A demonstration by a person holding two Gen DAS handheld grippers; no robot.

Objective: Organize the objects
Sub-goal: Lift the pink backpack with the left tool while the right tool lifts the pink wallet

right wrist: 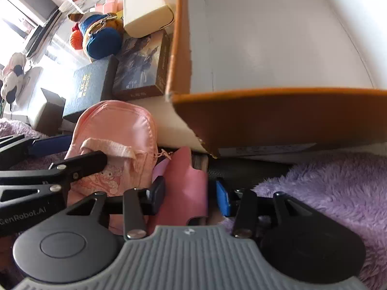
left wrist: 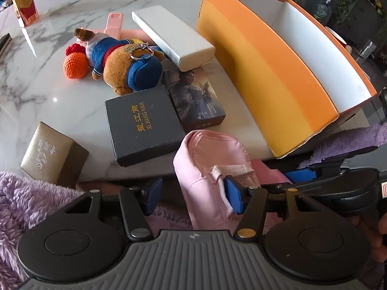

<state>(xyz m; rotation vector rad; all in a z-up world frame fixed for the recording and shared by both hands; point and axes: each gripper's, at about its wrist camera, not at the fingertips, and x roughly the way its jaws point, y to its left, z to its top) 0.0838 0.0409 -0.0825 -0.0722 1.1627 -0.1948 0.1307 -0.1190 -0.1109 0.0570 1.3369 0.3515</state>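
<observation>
marble tabletop (left wrist: 60,101) bears small boxes, a plush toy (left wrist: 121,60) and an orange box (left wrist: 266,77). at its near edge lies a pink pouch (left wrist: 208,159). left gripper (left wrist: 193,193) stands open, its right pad touching the pouch's strap. right gripper (right wrist: 191,193) stands open around a pink case (right wrist: 186,183), not clamped.

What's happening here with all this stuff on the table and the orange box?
A person with a gripper in each hand is tidying small items off a marble table. The left gripper stands open around a small pink backpack at the table's near edge. The right gripper is open around a darker pink item beside it. The orange box shows nothing inside. The plush toy, dark boxes and white case remain on the table.
</observation>
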